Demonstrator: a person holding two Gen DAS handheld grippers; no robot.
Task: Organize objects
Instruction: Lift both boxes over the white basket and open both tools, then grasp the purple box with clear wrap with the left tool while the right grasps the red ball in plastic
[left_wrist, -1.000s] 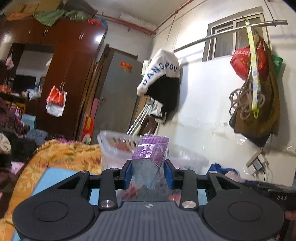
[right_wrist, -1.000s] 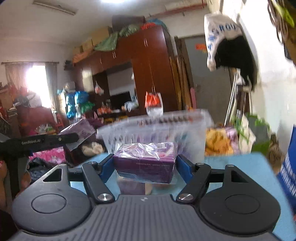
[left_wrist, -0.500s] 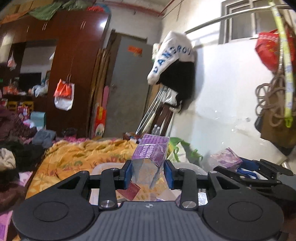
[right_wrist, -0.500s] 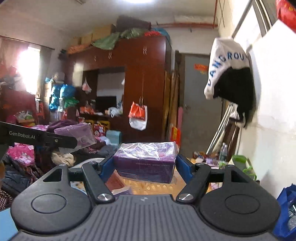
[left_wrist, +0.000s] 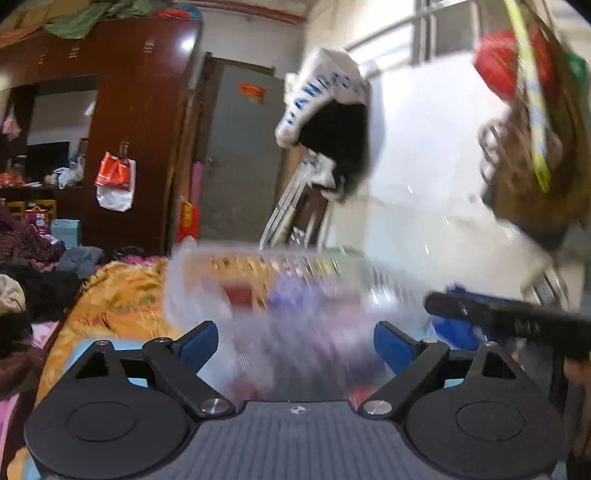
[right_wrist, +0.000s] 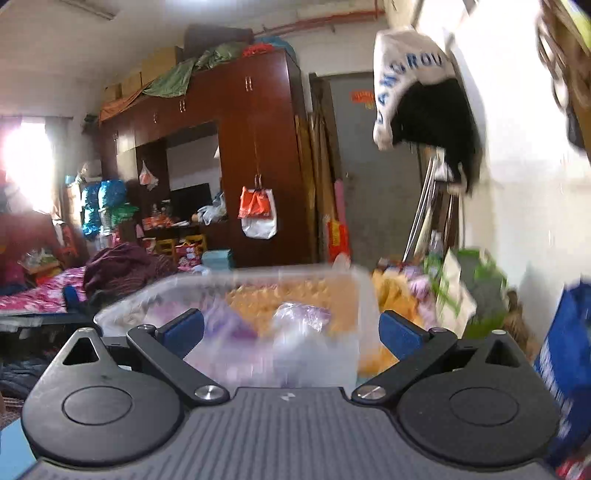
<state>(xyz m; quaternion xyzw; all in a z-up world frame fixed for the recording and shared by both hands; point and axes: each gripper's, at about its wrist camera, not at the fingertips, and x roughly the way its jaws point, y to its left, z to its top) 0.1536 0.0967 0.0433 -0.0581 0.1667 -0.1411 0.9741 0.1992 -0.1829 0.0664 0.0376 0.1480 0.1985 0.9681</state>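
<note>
Left hand-held gripper (left_wrist: 295, 341) opening wide, nothing pinched. Right hand-held gripper (right_wrist: 291, 330) opening wide too, pads bare. Both just in front of the clear plastic bin (right_wrist: 236, 286). Purple wrapped packs (right_wrist: 299, 317) lying inside the bin, blurry. Bin beside the orange blanket (left_wrist: 118, 299).

Clear bin (right_wrist: 364, 295); purple packs (right_wrist: 301, 314); orange floral blanket (left_wrist: 118, 299).
</note>
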